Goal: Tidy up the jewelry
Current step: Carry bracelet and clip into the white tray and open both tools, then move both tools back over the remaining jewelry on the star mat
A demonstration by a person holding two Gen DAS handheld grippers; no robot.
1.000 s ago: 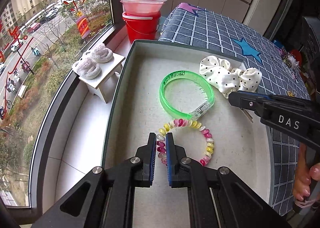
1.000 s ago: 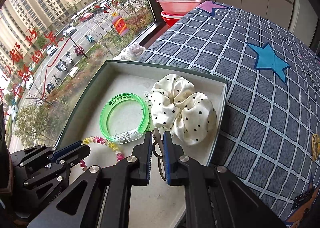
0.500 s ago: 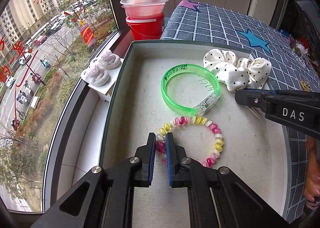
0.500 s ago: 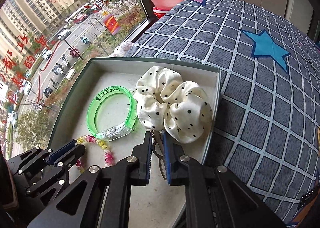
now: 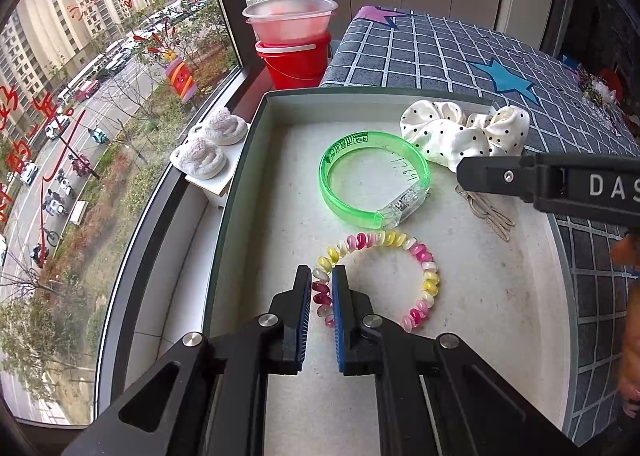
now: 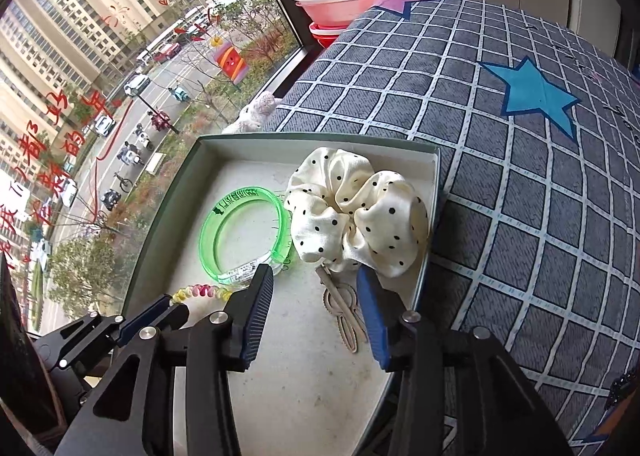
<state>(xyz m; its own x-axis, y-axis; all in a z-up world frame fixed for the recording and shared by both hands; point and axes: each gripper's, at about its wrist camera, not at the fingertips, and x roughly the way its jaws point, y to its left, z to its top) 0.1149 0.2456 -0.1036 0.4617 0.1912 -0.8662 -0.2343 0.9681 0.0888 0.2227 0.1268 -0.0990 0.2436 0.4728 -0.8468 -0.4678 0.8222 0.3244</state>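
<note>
While my left hand-held gripper (image 5: 321,288) pinches the coil bracelet (image 5: 378,280) steady, my right hand-held gripper (image 6: 316,296) is opening, leaving the hair clip (image 6: 344,312) lying loose in the tray (image 6: 320,139).

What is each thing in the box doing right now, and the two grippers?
Left gripper: shut on the coil bracelet.
Right gripper: jaws opening, hair clip lying loose between them.
Green bangle: lying flat.
Dotted scrunchie: bunched in the tray corner.
</note>
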